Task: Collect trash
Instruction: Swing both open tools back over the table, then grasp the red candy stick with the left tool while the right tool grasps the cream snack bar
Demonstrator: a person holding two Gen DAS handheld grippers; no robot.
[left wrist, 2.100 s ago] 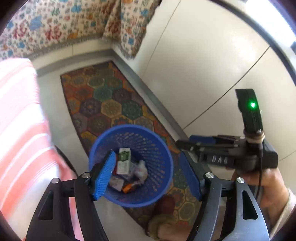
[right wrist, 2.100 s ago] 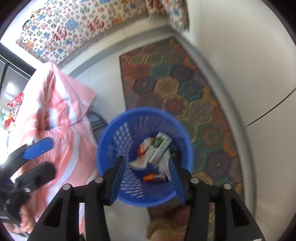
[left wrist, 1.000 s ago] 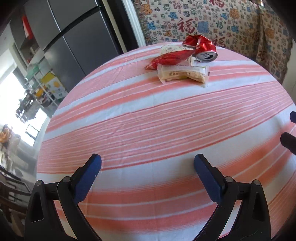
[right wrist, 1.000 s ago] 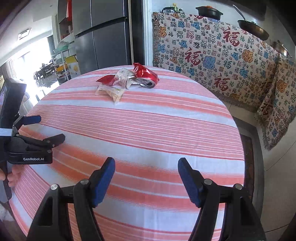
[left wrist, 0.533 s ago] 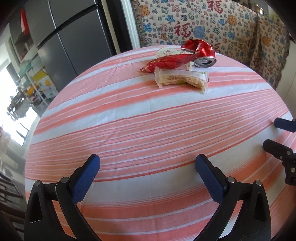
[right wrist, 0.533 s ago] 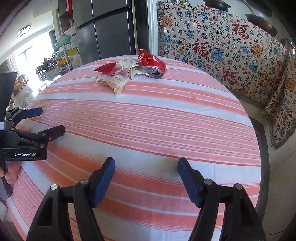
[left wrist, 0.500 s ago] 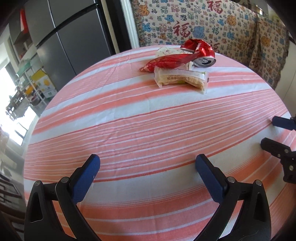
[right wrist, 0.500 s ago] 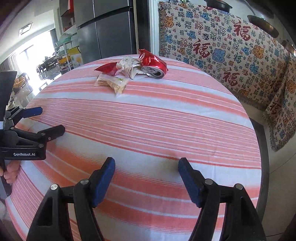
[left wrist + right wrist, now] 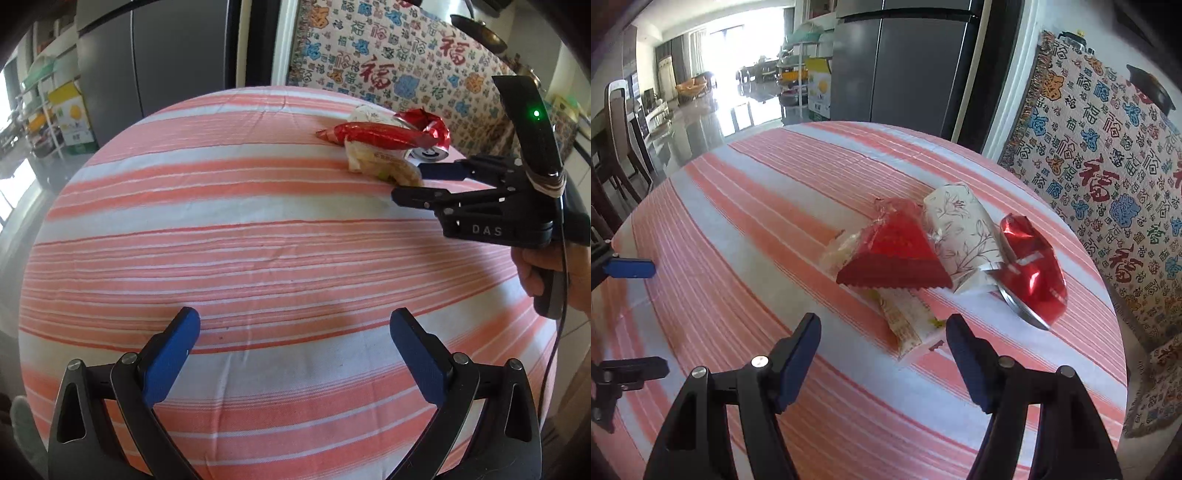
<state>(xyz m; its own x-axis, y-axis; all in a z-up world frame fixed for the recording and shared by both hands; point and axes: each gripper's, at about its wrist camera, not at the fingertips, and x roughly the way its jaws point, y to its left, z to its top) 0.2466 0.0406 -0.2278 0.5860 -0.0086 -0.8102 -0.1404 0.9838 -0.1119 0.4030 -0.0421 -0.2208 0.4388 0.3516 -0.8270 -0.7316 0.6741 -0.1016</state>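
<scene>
Right tool [image 9: 882, 332], open and empty, faces the pale snack wrapper [image 9: 908, 325] lengthwise between its fingers; left tool [image 9: 295, 332] open, farther off.

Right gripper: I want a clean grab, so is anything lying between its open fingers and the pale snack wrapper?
Nothing visible. The right gripper is open, and the pale snack wrapper lies just ahead on the striped tablecloth, its near end free; the red wrapper overlaps only its far end.

We are bringing our right gripper [image 9: 882, 332] in across the surface [image 9: 746, 236] toward the trash pile [image 9: 923, 254], its jaws now straddling the pale wrapper [image 9: 908, 321].
</scene>
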